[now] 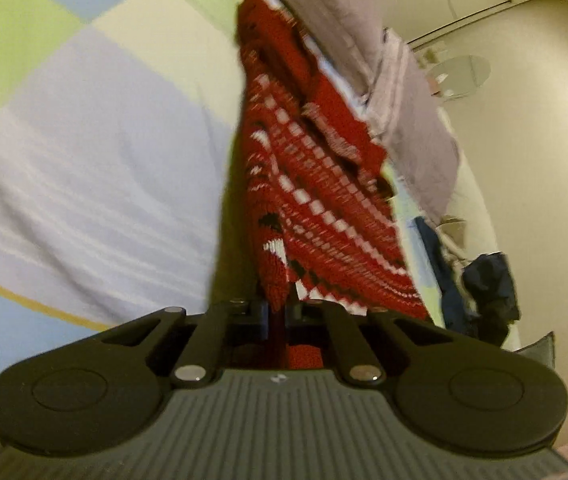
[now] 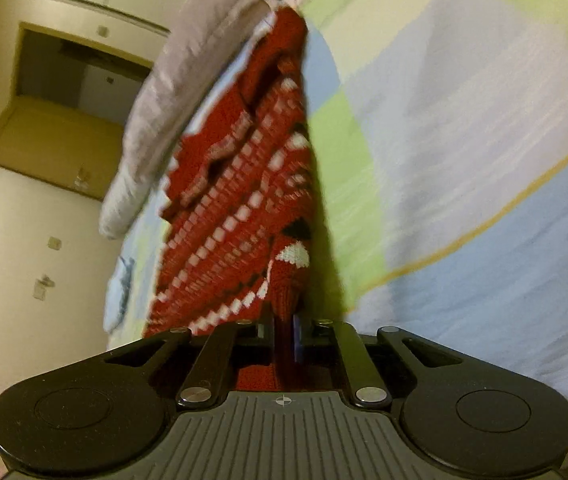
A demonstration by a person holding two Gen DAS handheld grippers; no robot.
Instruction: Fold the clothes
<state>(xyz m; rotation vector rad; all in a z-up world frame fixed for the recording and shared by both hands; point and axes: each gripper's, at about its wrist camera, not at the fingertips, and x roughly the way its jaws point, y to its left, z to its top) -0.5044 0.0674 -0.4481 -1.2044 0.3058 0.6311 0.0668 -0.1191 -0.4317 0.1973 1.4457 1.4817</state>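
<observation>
- No text, label, brand or number can be read in either view.
- The only sign is a small crosshair mark, a circle with a cross, on the ribbed grey body of the left gripper (image 1: 278, 312), at its near middle edge.
- The same mark stands on the right gripper (image 2: 284, 326).
</observation>
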